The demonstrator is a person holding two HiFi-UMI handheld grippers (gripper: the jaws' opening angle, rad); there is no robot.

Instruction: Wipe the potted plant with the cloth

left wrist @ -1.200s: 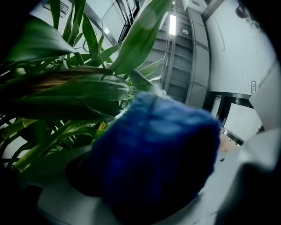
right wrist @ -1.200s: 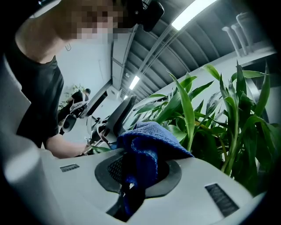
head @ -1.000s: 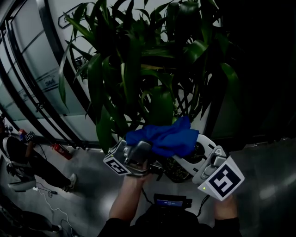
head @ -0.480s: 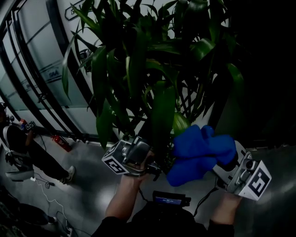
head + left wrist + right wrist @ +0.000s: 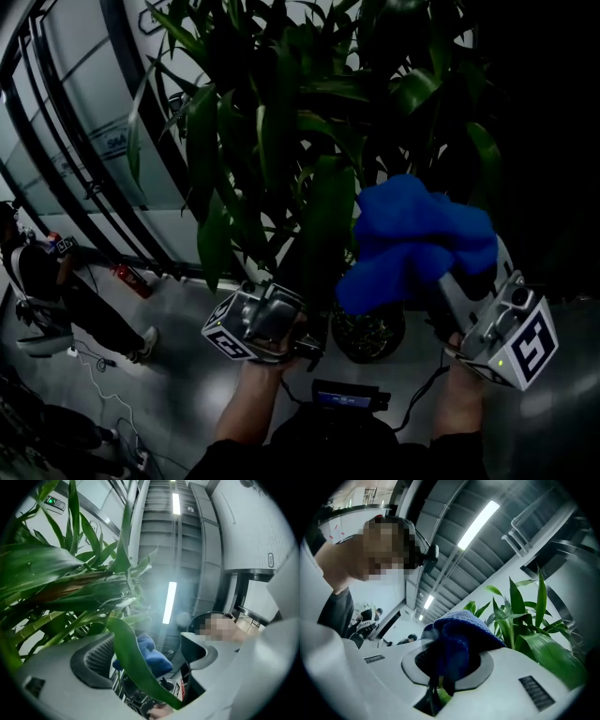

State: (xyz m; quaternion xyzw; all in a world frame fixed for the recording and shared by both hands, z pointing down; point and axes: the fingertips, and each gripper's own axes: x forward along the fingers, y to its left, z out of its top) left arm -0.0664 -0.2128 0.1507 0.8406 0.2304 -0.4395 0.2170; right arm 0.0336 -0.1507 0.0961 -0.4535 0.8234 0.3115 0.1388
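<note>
- Two hand-held grippers are seen, both of pale moulded plastic, each with a marker cube.
- The right hand-held gripper (image 5: 452, 663) is clamped on one cloth (image 5: 412, 244), a blue, fluffy, bunched piece that bulges above the jaws, in front of the right-hand foliage.
- The jaws of the left hand-held gripper (image 5: 149, 648) are held apart, with ribbed dark pads; one long, smooth green leaf (image 5: 136, 663) is laid across the gap.
- One round dark pot (image 5: 370, 333) is set on the glossy grey floor (image 5: 178, 375), between the two grippers.
- One potted plant (image 5: 281, 141) is counted, with many strap-shaped, glossy, drooping leaves.
- One small red object (image 5: 127, 279) is seen on the floor, and one person (image 5: 47, 291) near it, at far left.
- Several black curved rails (image 5: 56, 178) are seen behind them.
- Since half a second ago, the cloth and right gripper have been raised; the left gripper has hardly been moved.
</note>
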